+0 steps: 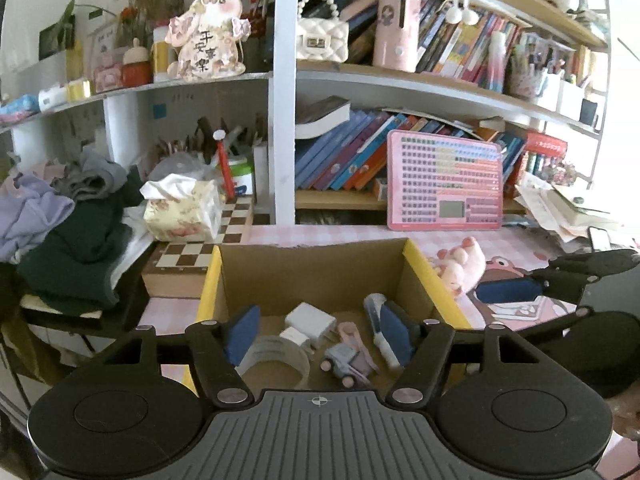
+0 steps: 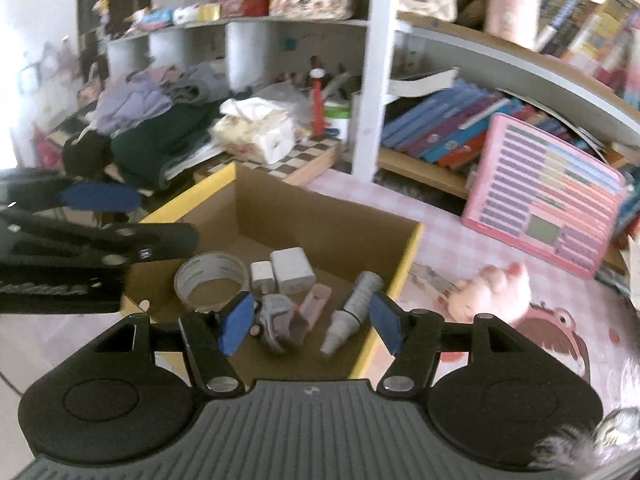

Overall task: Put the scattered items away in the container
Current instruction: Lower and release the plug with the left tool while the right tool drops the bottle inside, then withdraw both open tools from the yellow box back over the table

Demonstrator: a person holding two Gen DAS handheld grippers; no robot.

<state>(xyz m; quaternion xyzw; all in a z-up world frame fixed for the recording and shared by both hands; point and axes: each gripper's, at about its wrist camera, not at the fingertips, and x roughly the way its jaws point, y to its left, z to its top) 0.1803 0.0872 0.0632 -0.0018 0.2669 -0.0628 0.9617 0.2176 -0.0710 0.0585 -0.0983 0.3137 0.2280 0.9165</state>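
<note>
A cardboard box [image 1: 312, 268] with yellow flaps stands on the pink table. Inside it lie a tape roll [image 1: 276, 354], two white chargers [image 1: 310, 320], a small toy car [image 1: 342, 362], a pink clip [image 1: 356, 340] and a white-grey tube [image 1: 378, 320]. My left gripper [image 1: 319, 334] hovers open above the box's near side with nothing between its blue pads. My right gripper [image 2: 311, 323] is also open and holds nothing, above the toy car [image 2: 276, 322] and the tube [image 2: 354, 312]. A pink plush toy [image 2: 490, 292] lies on the table to the right of the box [image 2: 320, 216].
A pink keyboard board [image 1: 444, 180] leans on the bookshelf behind the box. A chessboard case [image 1: 188, 256] with a tissue pack [image 1: 180, 212] sits at the back left, beside a pile of clothes [image 1: 80, 232]. Loose papers [image 1: 568, 208] are stacked far right.
</note>
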